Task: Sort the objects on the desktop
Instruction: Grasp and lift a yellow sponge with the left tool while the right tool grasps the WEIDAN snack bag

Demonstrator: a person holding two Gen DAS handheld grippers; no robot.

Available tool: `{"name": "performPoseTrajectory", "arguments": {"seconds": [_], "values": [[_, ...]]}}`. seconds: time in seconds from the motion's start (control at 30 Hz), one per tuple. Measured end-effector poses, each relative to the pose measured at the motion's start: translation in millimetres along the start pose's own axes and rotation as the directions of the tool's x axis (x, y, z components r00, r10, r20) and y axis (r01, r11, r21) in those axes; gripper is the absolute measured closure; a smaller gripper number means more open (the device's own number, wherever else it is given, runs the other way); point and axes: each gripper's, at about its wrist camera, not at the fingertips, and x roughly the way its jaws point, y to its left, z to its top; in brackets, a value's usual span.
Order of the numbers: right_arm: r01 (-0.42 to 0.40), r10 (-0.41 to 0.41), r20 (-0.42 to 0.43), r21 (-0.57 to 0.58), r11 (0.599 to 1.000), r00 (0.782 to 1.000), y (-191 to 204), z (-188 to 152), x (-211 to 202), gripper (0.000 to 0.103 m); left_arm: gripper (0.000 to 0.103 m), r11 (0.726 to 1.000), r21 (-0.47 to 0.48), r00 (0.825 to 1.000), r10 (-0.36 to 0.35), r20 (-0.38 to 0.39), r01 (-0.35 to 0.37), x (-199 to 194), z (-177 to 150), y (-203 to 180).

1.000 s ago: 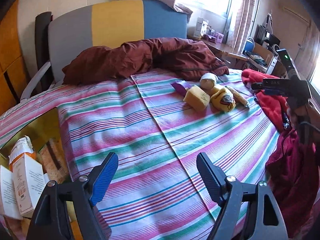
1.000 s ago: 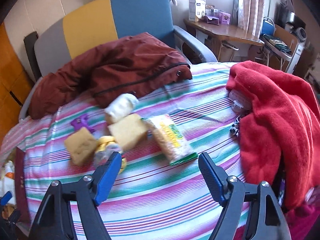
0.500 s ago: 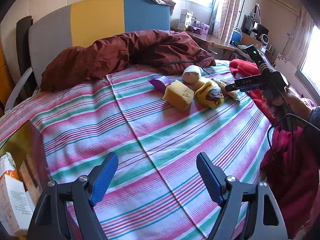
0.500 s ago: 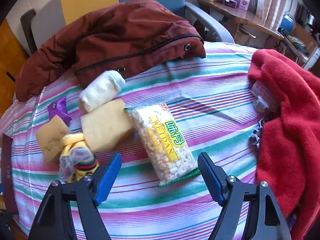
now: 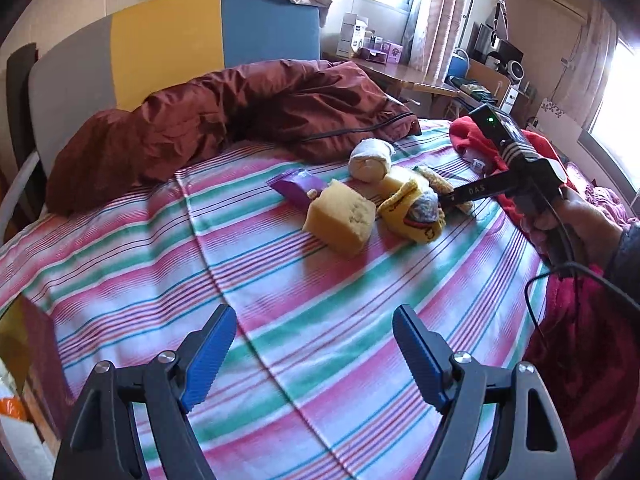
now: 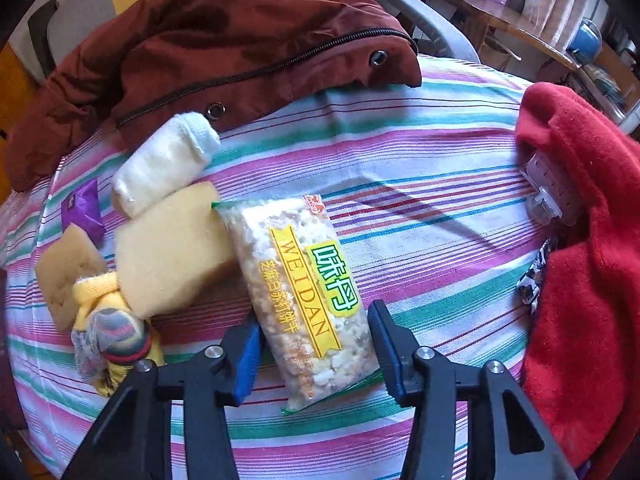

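Observation:
A clear snack bag [image 6: 304,284] with a yellow and green label lies on the striped cloth. My right gripper [image 6: 316,340] is open, its blue pads on either side of the bag's near end, not squeezing it. Left of the bag lie two yellow sponges [image 6: 172,252] [image 6: 66,264], a white rolled sock [image 6: 164,160], a yellow sock bundle [image 6: 112,332] and a purple packet [image 6: 82,208]. My left gripper [image 5: 312,352] is open and empty over the bare cloth, well short of the same pile [image 5: 340,220]. The right gripper's body [image 5: 516,168] shows in the left wrist view.
A maroon jacket [image 6: 224,40] lies at the back of the striped cloth [image 5: 200,280]. A red fleece [image 6: 580,240] covers the right side, with a clear plastic piece [image 6: 548,192] at its edge. A chair back [image 5: 168,40] stands behind. Boxes [image 5: 16,420] sit at the lower left.
My right gripper has moved forward and down onto the snack bag, and its jaws have narrowed around it. My left gripper's view has swung right, towards the pile.

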Motion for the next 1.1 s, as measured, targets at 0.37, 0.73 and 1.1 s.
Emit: {"name": "performPoseTrajectory", "arguments": {"seconds": [0.37, 0.73, 1.1], "values": [[0.055, -0.055, -0.011, -0.029, 0.998, 0.998, 10.1, -5.5, -4.7, 0.055, 0.022, 0.987, 0.161, 1.000, -0.018, -0.007, 0.019, 45.0, 40.8, -17.0], [0.048, -0.048, -0.017, -0.004, 0.999, 0.999, 9.2, -6.0, -10.7, 0.055, 0.020, 0.921, 0.390, 0.998, 0.039, -0.059, -0.014, 101.3, 52.9, -39.3], [0.069, -0.069, -0.012, 0.004, 0.998, 0.998, 5.4, -4.3, -8.9, 0.056, 0.045, 0.932, 0.361, 0.998, 0.035, -0.061, -0.010, 118.8, 51.6, -38.1]]}}
